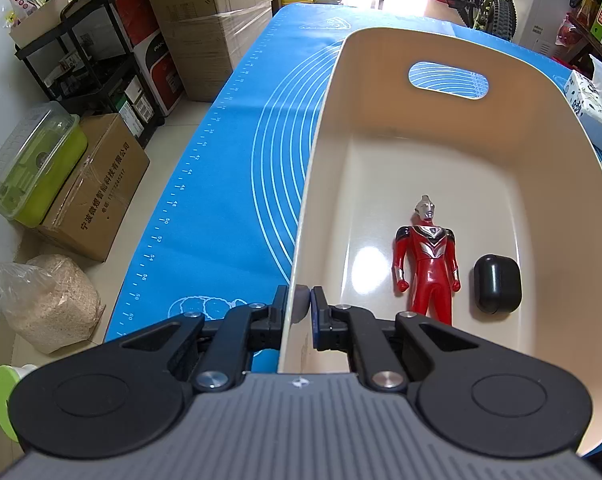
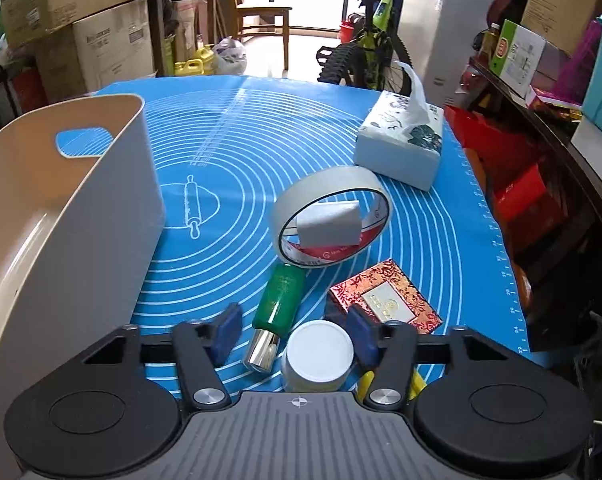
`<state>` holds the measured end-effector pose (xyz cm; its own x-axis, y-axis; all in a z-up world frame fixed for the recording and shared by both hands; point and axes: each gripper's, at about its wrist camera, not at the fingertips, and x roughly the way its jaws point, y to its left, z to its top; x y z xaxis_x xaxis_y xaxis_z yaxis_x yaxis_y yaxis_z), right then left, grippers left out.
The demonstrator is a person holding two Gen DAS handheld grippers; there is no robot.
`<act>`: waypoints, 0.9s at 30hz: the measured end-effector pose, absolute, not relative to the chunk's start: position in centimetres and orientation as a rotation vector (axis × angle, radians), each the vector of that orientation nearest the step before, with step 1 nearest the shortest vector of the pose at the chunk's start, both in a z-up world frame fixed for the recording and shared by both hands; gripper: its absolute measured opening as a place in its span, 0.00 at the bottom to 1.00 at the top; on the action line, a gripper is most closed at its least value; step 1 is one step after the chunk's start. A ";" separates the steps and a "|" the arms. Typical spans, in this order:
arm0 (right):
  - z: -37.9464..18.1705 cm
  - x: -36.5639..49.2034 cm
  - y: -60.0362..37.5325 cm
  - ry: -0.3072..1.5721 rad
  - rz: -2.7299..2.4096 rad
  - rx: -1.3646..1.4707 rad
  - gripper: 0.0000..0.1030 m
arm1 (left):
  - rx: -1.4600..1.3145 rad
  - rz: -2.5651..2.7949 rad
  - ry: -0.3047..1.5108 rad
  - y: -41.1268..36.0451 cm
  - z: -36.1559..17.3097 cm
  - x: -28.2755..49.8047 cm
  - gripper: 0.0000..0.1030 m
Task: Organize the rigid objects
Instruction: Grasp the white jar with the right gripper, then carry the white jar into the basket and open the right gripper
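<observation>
Left gripper [image 1: 299, 306]: clamped on bin [image 1: 433, 46] wall; a slip lets it shift.
Right gripper [image 2: 295, 330]: spread wide over jar [image 2: 320, 354]; closing may also knock bottle [image 2: 279, 300].

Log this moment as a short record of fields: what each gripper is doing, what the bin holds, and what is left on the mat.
left gripper: shut on the beige bin, clamping its near wall
right gripper: open, above the green bottle and white-lidded jar
bin contents: red hero figure, lying flat; black case beside it
on the blue mat: tape roll around a white block, red patterned box, tissue box
</observation>
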<state>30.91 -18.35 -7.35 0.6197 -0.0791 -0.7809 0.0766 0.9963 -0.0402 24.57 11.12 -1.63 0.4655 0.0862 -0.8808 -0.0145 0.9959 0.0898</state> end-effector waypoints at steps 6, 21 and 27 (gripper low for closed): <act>-7.4 30.8 -18.3 0.892 -0.078 -0.012 0.39 | 0.074 0.063 1.085 11.1 -1.7 24.6 0.13; -1.7 28.8 -17.1 0.698 -0.105 0.048 0.39 | 0.078 0.063 1.085 11.0 -1.8 24.6 0.12; 2.2 27.7 -15.1 0.572 -0.055 0.080 0.39 | 0.078 0.066 1.087 10.8 -1.8 24.6 0.12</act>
<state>27.68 -15.06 2.18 0.8396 -0.0297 -0.5424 0.0741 0.9954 0.0601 24.65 10.85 -1.80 0.4634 0.0921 -0.8814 -0.0151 0.9953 0.0960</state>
